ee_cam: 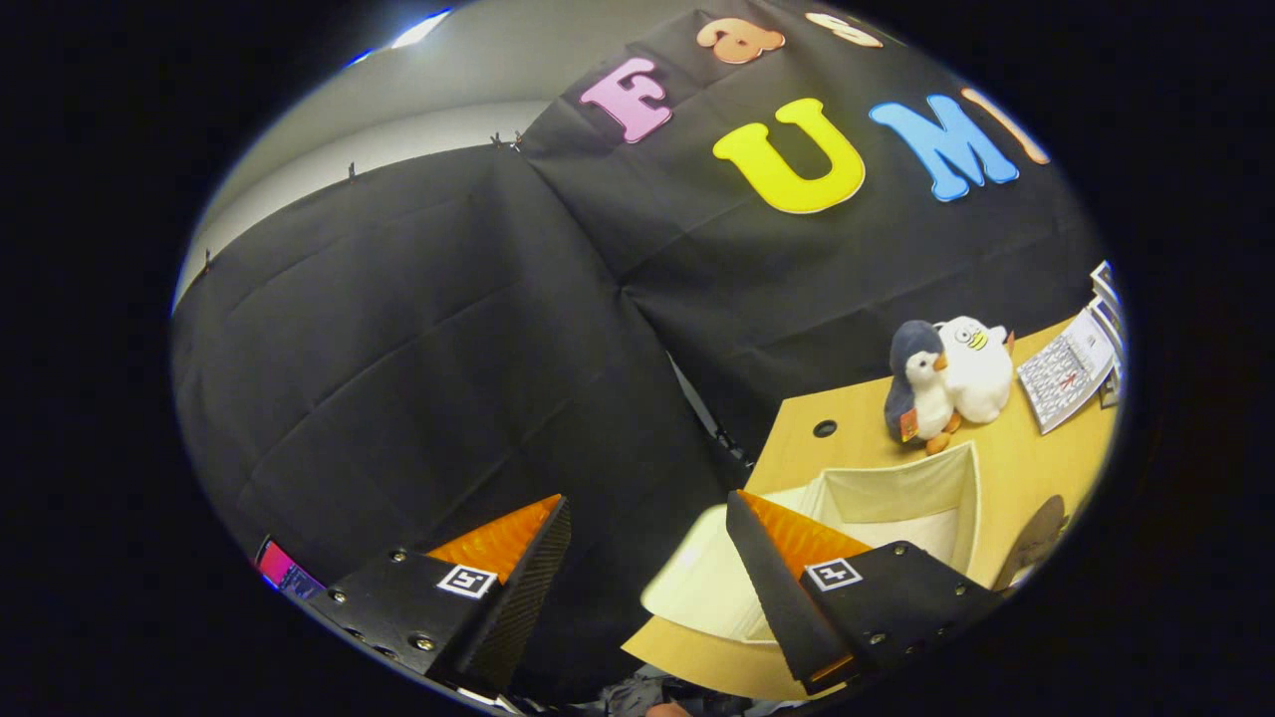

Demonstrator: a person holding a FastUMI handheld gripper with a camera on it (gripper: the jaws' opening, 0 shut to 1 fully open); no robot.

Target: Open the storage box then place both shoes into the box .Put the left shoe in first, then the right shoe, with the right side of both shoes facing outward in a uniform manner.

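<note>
Gripper [647, 518] held high and tilted, fingers spread wide with nothing between them; judged to be in transit, not reaching. Storage box [896, 488] seen just beyond the right finger, on the wooden table [1016, 468], lid folded down toward the table's near edge, interior exposed and bare; opening judged done so shoes can be received. No shoe is made out. Beyond the box, two plush toys [946, 378] are propped together, a printed sheet [1066, 373] beside them, well apart from the box mouth.
</note>
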